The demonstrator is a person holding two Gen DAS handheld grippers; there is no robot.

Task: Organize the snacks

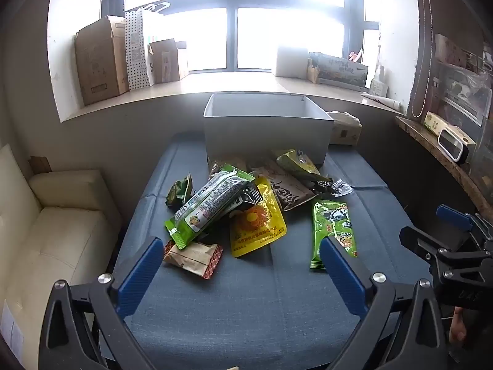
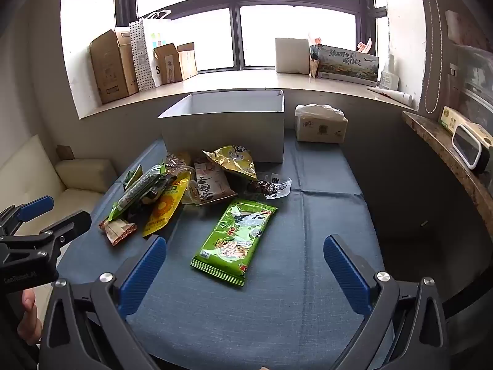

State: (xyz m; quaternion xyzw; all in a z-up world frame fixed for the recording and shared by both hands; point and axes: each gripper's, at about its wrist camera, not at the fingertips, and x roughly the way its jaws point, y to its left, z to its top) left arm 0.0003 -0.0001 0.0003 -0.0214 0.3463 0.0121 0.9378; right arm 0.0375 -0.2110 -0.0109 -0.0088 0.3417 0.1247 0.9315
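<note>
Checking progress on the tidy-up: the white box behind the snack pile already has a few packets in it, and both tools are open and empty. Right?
Not quite: the white box looks empty in the right wrist view, with only bare inner walls showing; the packets lie on the blue cloth. Both the left tool and right tool are open and empty.

Cardboard boxes (image 2: 114,64), sofa (image 1: 61,222), tissue box (image 2: 320,126)

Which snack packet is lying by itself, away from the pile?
The flat bright green packet with cartoon print; it lies alone on the blue cloth, while the others overlap near the white box.
</note>
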